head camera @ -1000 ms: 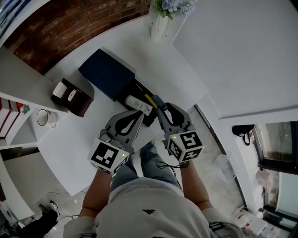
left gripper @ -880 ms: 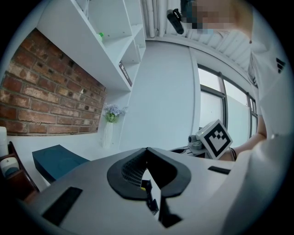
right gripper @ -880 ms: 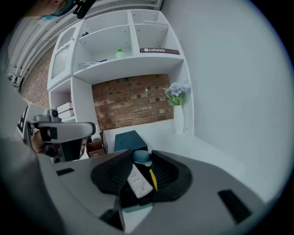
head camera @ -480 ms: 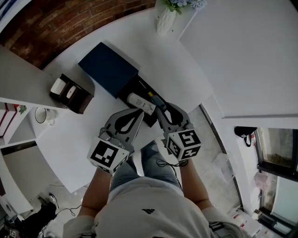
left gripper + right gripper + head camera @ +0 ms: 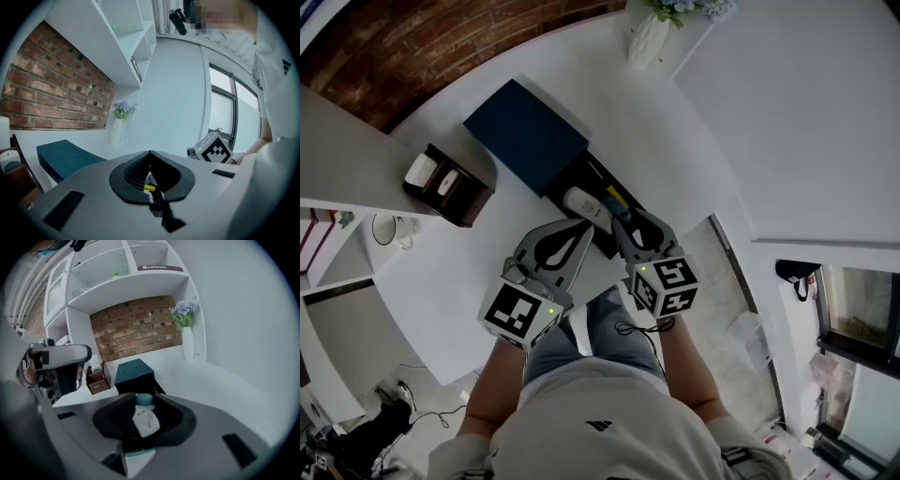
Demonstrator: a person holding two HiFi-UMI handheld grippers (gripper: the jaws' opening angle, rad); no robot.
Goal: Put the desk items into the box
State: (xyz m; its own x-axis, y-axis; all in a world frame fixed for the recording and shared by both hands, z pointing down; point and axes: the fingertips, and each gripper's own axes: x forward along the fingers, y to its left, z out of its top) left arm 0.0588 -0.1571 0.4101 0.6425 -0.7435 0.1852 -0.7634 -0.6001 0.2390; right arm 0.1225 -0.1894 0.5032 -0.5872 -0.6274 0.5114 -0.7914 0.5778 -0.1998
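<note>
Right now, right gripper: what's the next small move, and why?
Probably lower the right gripper a little into the open black box: its jaws grip a white, blue-capped item at the box's near end, beside a white oblong item already lying inside, and whether it has touched down isn't clear. Release would follow.

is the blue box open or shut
Open: its black inside lies bare beside the blue top, a white item lying in it.
</note>
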